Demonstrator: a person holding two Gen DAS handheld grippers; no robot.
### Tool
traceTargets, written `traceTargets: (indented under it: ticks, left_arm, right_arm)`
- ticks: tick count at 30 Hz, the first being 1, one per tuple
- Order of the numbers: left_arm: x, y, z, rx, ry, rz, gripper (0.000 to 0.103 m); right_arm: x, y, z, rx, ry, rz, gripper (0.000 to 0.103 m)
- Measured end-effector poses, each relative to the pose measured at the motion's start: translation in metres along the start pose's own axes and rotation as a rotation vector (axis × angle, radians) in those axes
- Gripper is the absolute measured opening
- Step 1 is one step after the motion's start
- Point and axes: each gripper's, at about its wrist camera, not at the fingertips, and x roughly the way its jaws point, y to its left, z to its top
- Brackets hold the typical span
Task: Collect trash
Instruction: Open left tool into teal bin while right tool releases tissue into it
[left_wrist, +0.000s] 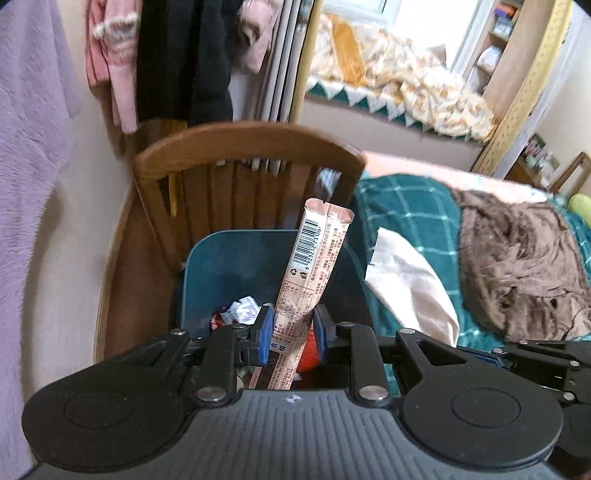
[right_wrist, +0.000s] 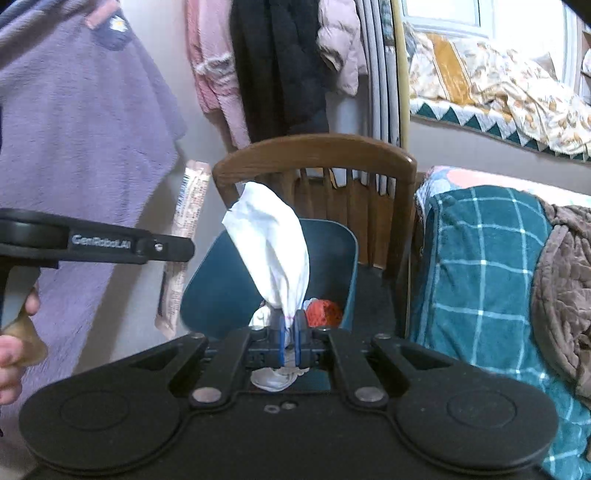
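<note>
Two hand-held grippers: the left hand-held gripper (left_wrist: 293, 332) and the right hand-held gripper (right_wrist: 290, 334). One pink wrapper (left_wrist: 314, 266), one white tissue (right_wrist: 273, 251), one blue bin (right_wrist: 218, 284), one wooden chair (right_wrist: 314, 151).

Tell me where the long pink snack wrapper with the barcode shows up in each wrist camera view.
Left wrist view: the long pink snack wrapper stands centre, clamped in the left gripper.
Right wrist view: the wrapper hangs at left, behind the left gripper's black arm.
Shared landmark: the dark teal plastic bin before the wooden chair.
</note>
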Motion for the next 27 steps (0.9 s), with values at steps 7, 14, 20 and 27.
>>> traceTargets:
  ticks: [7, 14, 20, 27]
  left_arm:
    - [0.097, 0.013, 0.017, 0.095, 0.167, 0.021, 0.022]
    - [0.16, 0.017, 0.003, 0.167, 0.297, 0.023, 0.023]
    - [0.197, 0.008, -0.004, 0.202, 0.416, 0.022, 0.023]
    - [0.212, 0.003, -0.017, 0.23, 0.495, -0.006, 0.023]
  right_arm:
    - [0.089, 0.018, 0.027, -0.006, 0.131, -0.056, 0.004]
    - [0.159, 0.025, 0.017, -0.043, 0.292, -0.119, 0.005]
    - [0.19, 0.029, 0.014, -0.074, 0.37, -0.157, 0.013]
    - [0.203, 0.032, 0.011, -0.104, 0.422, -0.162, 0.023]
